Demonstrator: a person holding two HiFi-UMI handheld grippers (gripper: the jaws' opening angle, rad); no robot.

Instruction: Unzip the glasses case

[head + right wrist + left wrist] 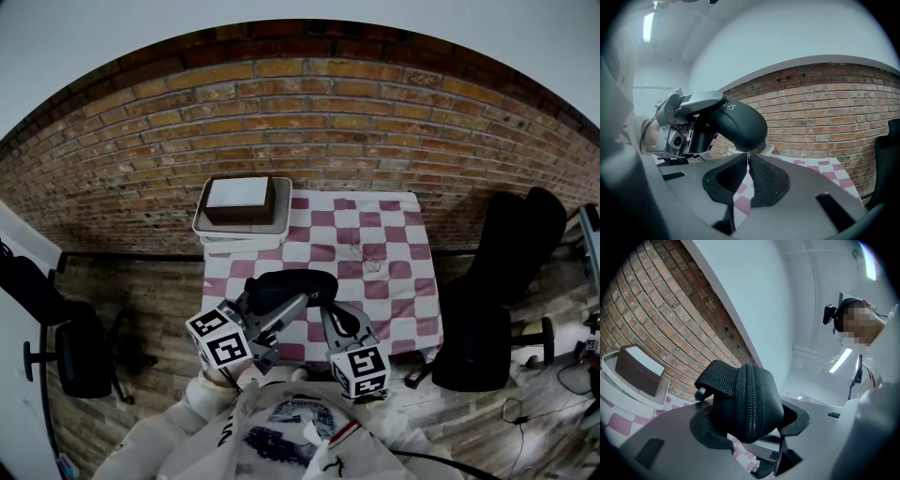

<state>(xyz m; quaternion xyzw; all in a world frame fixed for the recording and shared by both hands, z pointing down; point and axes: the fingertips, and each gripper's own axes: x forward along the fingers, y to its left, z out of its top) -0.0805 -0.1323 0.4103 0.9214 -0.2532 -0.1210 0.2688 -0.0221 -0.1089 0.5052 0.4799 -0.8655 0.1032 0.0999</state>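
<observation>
A black zipped glasses case (291, 286) is held up over the near edge of the checked table (394, 253). My left gripper (272, 309) is shut on one end of it. In the left gripper view the case (745, 404) fills the gap between the jaws, zipper seam facing the camera. My right gripper (328, 314) comes in from the right at the case's other end. In the right gripper view its two pads meet at the tips on the small metal zipper pull (748, 157), just under the rounded end of the case (736, 122).
A white tray (242, 225) holding a brown box (239, 199) stands at the table's far left corner. A brick wall runs behind the table. A large black bag (497, 281) leans to the table's right. At the left stands a black chair (56, 328).
</observation>
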